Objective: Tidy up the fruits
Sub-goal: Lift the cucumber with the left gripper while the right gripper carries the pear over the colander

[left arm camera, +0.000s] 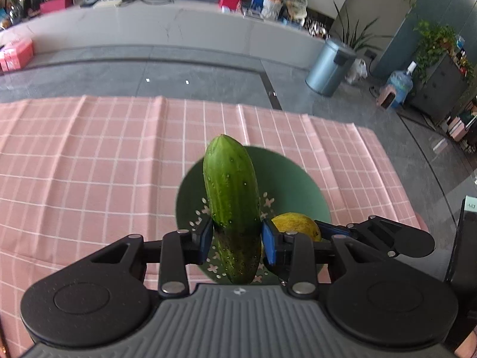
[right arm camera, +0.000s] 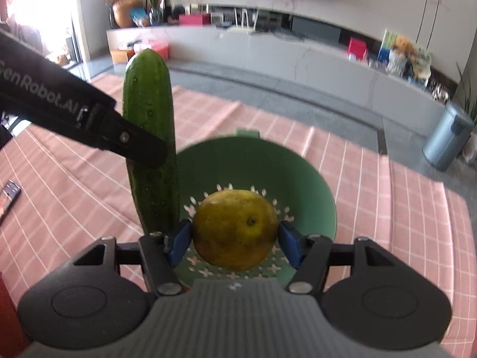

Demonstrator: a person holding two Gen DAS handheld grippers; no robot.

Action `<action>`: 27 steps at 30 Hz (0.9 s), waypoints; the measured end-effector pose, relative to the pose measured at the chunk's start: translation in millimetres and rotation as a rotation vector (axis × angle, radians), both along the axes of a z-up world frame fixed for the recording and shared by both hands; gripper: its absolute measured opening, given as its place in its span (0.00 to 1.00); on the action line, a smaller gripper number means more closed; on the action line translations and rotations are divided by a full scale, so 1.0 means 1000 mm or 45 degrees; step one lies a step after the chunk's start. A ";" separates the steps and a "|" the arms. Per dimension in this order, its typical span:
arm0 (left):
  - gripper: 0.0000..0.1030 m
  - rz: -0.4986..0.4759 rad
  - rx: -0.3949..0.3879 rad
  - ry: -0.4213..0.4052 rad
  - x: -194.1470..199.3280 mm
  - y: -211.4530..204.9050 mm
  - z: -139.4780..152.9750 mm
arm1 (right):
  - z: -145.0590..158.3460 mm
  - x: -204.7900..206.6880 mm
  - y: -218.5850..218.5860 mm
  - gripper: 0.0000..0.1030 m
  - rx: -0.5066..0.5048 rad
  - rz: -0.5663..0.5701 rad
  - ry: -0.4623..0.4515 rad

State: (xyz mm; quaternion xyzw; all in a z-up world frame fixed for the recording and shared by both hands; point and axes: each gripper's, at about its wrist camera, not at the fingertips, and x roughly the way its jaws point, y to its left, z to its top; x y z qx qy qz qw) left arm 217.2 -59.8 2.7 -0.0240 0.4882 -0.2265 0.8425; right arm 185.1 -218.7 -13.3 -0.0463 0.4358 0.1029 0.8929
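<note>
While the left hand-held gripper (left arm camera: pixel 237 238), marked "GenRobot.AI", clamps a cucumber (left arm camera: pixel 231 205), the right hand-held gripper (right arm camera: pixel 235 241) grips a citrus fruit (right arm camera: pixel 235 229).

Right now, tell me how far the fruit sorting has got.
Nothing looks finished: the green bowl appears empty. In hand: the left gripper has its jaws shut on a cucumber, and the right gripper clamps a yellow-green citrus fruit; both are over the bowl. Left: setting both down.
</note>
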 end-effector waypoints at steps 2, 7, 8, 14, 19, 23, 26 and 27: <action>0.38 -0.009 0.020 0.031 0.006 -0.005 -0.011 | -0.008 0.006 -0.003 0.58 0.008 0.002 0.040; 0.38 -0.028 0.073 0.106 0.020 -0.013 -0.038 | -0.019 0.015 -0.001 0.58 0.000 0.021 0.130; 0.38 -0.032 0.074 0.120 0.023 -0.013 -0.042 | -0.022 0.019 -0.002 0.58 -0.002 0.026 0.147; 0.39 -0.023 0.056 0.165 0.038 -0.013 -0.054 | -0.029 0.030 0.005 0.59 -0.030 0.039 0.210; 0.40 0.002 0.080 0.181 0.048 -0.017 -0.063 | -0.034 0.036 0.004 0.59 -0.048 0.030 0.243; 0.37 -0.006 0.122 0.183 0.050 -0.024 -0.069 | -0.041 0.037 0.002 0.59 -0.043 0.020 0.257; 0.38 -0.020 0.129 0.186 0.050 -0.027 -0.071 | -0.039 0.036 0.000 0.59 -0.048 0.016 0.248; 0.38 -0.018 0.137 0.183 0.049 -0.028 -0.071 | -0.038 0.036 0.000 0.59 -0.044 0.013 0.250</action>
